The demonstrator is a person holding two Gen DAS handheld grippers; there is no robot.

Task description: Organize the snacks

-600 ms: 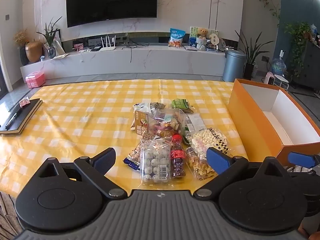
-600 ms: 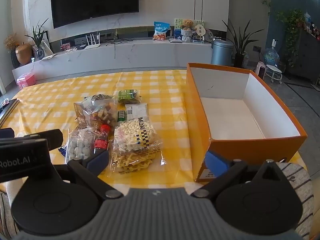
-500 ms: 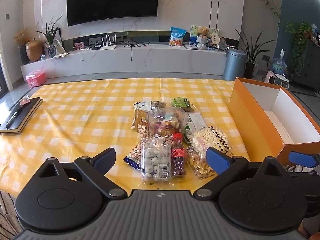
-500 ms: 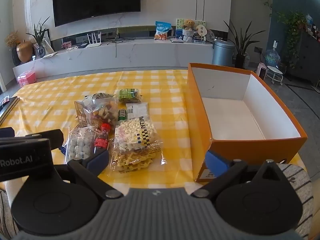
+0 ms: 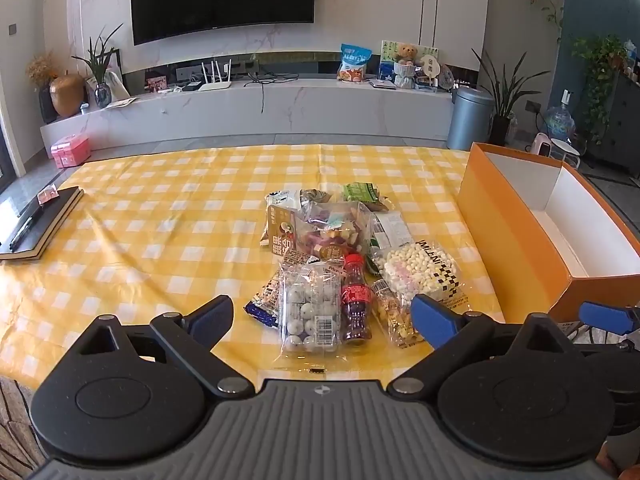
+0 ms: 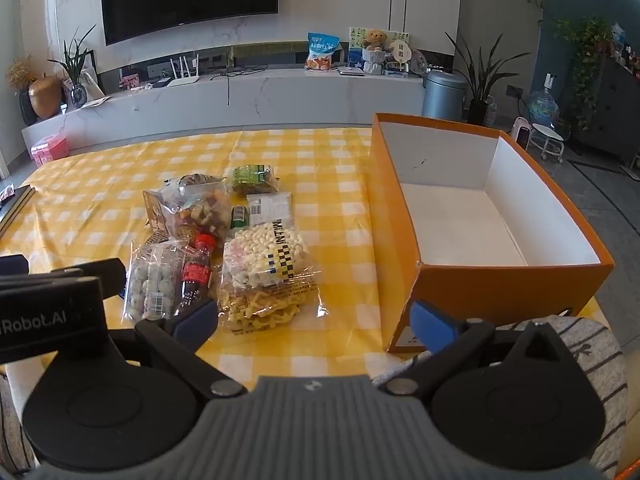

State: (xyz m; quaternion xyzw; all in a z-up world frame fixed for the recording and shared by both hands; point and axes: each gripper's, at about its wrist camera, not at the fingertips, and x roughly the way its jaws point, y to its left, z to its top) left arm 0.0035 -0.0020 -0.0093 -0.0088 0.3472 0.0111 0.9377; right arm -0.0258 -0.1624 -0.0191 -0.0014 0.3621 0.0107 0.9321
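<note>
Both my tongs, left (image 5: pixel 322 314) and right (image 6: pixel 314 316), stand wide with nothing in them. The snacks (image 5: pixel 348 264) lie heaped mid-worktop, left of the empty orange box (image 6: pixel 504 280). Crinkly bags look light, slippery and crushable; I'd pinch a sealed edge. The small bottle (image 5: pixel 355 300) seems stiffer: take its middle.

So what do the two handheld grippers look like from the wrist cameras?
Both match: the left gripper and right gripper have black scissor-like linkage arms, round black discs, a ribbed grey body and blue pads on the jaws. White "Robot.AI" lettering marks the left one's side.
</note>
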